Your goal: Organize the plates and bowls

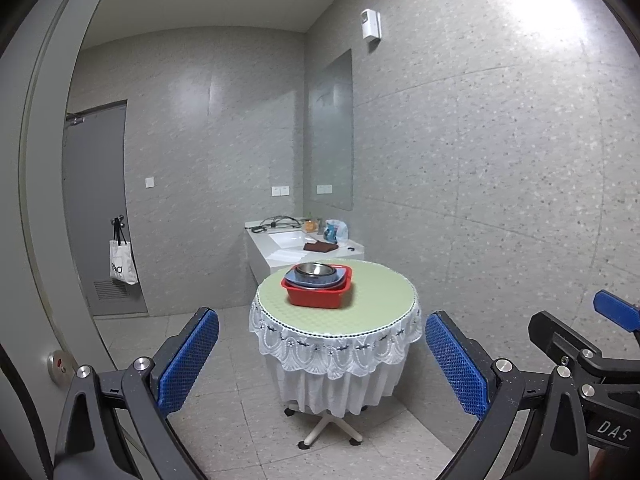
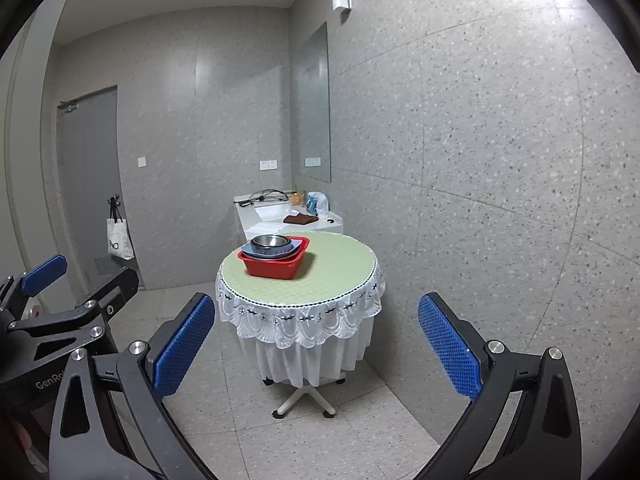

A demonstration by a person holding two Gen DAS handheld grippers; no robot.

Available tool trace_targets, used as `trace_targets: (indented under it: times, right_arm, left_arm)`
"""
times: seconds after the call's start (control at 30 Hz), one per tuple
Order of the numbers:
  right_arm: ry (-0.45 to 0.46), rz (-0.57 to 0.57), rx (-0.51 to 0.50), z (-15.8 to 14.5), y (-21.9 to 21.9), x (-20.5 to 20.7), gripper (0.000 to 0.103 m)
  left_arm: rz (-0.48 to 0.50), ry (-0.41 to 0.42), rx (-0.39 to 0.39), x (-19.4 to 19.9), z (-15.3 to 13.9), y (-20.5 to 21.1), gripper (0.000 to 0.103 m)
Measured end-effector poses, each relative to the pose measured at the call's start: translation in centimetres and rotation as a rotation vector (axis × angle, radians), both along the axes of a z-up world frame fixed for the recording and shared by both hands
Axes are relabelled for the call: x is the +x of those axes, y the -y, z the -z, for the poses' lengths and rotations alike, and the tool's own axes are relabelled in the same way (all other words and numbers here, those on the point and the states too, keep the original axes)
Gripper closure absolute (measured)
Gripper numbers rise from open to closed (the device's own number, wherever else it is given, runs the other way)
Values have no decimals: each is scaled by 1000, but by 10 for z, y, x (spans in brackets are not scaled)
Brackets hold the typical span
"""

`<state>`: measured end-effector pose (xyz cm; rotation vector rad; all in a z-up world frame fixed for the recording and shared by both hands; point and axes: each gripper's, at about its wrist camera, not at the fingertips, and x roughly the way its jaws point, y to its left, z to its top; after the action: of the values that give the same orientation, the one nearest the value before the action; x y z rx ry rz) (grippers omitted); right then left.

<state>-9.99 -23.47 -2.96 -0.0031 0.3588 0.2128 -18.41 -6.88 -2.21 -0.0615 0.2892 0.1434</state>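
Note:
A red plastic basin stands on a round table with a green top and white lace skirt. In it lie blue dishes with a steel bowl on top. The same basin, blue dishes and steel bowl show in the right wrist view on the table. My left gripper is open and empty, well short of the table. My right gripper is open and empty, also well back. Each gripper shows at the edge of the other's view.
A white washbasin counter with cables, a brown cloth and bottles stands behind the table in the corner. A mirror hangs on the right wall. A grey door with a hanging bag is at left. Tiled floor surrounds the table.

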Motion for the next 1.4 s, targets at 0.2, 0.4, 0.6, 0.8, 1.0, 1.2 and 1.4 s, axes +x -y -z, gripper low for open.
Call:
trace_targets:
  times: [0.2, 0.4, 0.6, 0.8, 1.0, 1.2, 1.4]
  right_arm:
    - [-7, 23, 3, 2, 9, -1, 0]
    - [-10, 43, 7, 3, 19, 4, 0]
    - [-14, 55, 0, 6, 27, 13, 0]
    - [-16, 70, 1, 7, 36, 28, 0]
    - [-22, 79, 4, 10, 44, 46, 0]
    - [-24, 84, -1, 11, 47, 62, 0]
    - [-27, 80, -6, 13, 47, 77, 0]
  left_arm:
    - [31, -8, 1, 10, -2, 0, 1]
    - [61, -16, -2, 32, -6, 1, 1]
    - [76, -30, -5, 53, -8, 4, 1]
    - [91, -28, 0, 76, -9, 7, 1]
    - [99, -34, 9, 100, -5, 13, 1]
    - [99, -35, 11, 122, -1, 19, 1]
    - [95, -37, 9, 142, 3, 23, 1]
